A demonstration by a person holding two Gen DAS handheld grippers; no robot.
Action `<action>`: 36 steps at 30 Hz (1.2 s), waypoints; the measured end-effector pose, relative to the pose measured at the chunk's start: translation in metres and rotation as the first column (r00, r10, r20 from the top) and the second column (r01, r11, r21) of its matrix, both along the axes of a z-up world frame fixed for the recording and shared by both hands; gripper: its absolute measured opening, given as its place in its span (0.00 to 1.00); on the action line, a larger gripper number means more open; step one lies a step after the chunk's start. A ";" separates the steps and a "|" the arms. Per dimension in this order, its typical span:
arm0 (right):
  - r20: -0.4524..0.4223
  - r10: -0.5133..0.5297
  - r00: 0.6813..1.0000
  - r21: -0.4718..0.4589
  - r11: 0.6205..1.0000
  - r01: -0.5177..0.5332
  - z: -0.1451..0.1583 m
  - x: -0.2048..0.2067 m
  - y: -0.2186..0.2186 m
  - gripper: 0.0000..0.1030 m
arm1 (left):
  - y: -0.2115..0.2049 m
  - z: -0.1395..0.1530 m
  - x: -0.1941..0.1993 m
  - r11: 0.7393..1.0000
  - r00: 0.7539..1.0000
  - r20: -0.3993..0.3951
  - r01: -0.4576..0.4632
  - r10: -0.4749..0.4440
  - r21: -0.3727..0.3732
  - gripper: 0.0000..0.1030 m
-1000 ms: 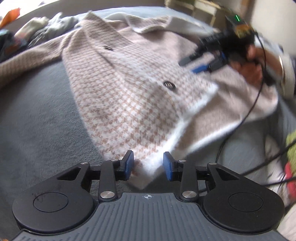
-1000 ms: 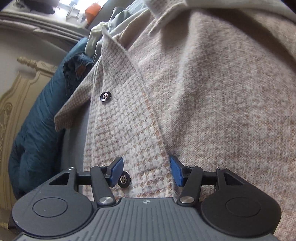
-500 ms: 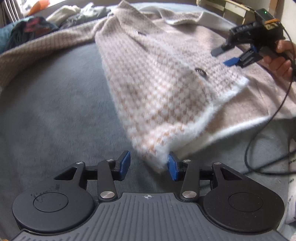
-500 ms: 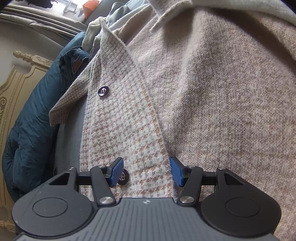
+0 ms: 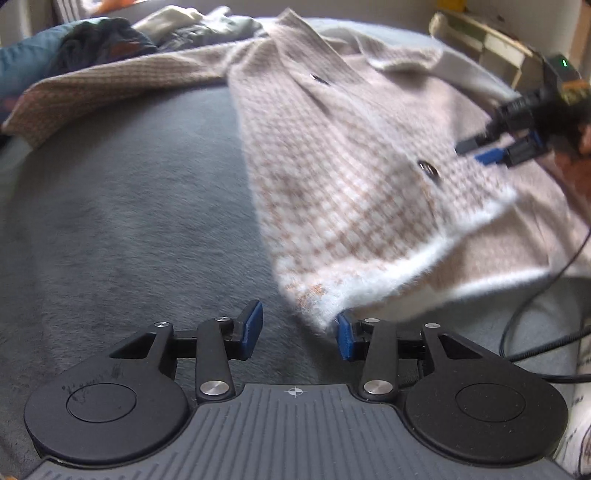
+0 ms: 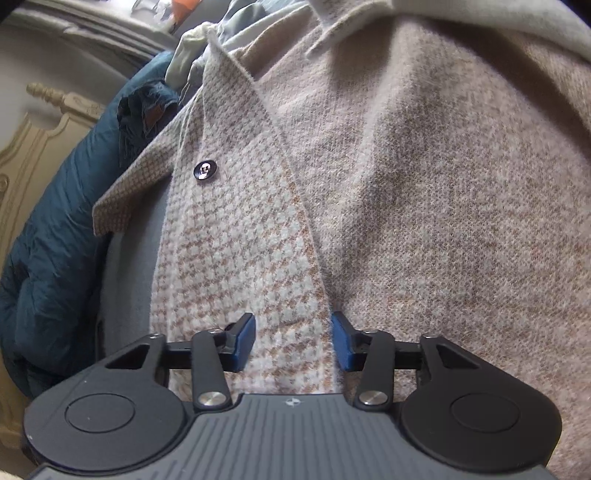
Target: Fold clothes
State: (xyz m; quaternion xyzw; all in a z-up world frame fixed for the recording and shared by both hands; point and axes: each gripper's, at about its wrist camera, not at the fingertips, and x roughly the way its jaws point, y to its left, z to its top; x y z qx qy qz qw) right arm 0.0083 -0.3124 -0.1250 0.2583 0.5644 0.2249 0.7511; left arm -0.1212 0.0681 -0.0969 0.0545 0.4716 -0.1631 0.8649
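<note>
A beige and white houndstooth cardigan (image 5: pixel 332 177) with dark buttons (image 5: pixel 428 170) lies spread on a grey bed cover (image 5: pixel 129 221). My left gripper (image 5: pixel 297 328) is low over the cover with its jaws apart. The cardigan's white-edged hem corner (image 5: pixel 325 314) reaches in beside the right pad (image 5: pixel 345 338), and the pads are not pressing it. My right gripper (image 6: pixel 293 341) points down at the cardigan's front band (image 6: pixel 258 280). Its jaws are closing with the band between them, lying flat. In the left wrist view the right gripper (image 5: pixel 491 147) hovers over the buttoned front, held by a hand.
A heap of other clothes (image 5: pixel 110 40) sits at the far side of the bed. A dark teal quilted jacket (image 6: pixel 48 229) lies against a cream carved headboard (image 6: pixel 33 147). A black cable (image 5: pixel 535 302) trails over the bed's right side. Pale furniture (image 5: pixel 480 33) stands beyond.
The cardigan's hem corner sat between my left jaws a second ago; those jaws have widened and it now lies by the right pad. The right jaws have narrowed, hiding the button by the left pad.
</note>
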 end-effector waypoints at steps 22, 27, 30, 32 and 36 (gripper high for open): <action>0.098 0.072 0.993 -0.077 0.995 -0.065 0.027 -0.013 0.007 0.04 | 0.007 -0.008 0.001 0.997 0.998 0.021 -0.063 0.064 -0.039 0.12; 0.014 0.038 0.999 -0.068 0.997 -0.037 0.010 -0.034 -0.009 0.04 | 0.008 -0.013 0.005 0.997 0.998 0.005 -0.066 0.067 -0.040 0.12; -0.034 0.004 0.999 -0.026 1.000 -0.004 -0.005 -0.039 -0.008 0.04 | 0.011 -0.012 0.004 0.997 0.998 0.013 -0.067 0.068 -0.045 0.12; -0.028 0.006 1.000 0.006 1.000 -0.005 -0.001 -0.039 -0.007 0.04 | 0.013 -0.008 0.001 0.996 0.997 0.021 -0.070 0.071 -0.052 0.11; -0.006 0.026 1.000 0.027 0.999 -0.026 0.008 -0.043 -0.002 0.04 | 0.015 -0.008 0.000 0.995 0.996 0.014 -0.084 0.086 -0.060 0.11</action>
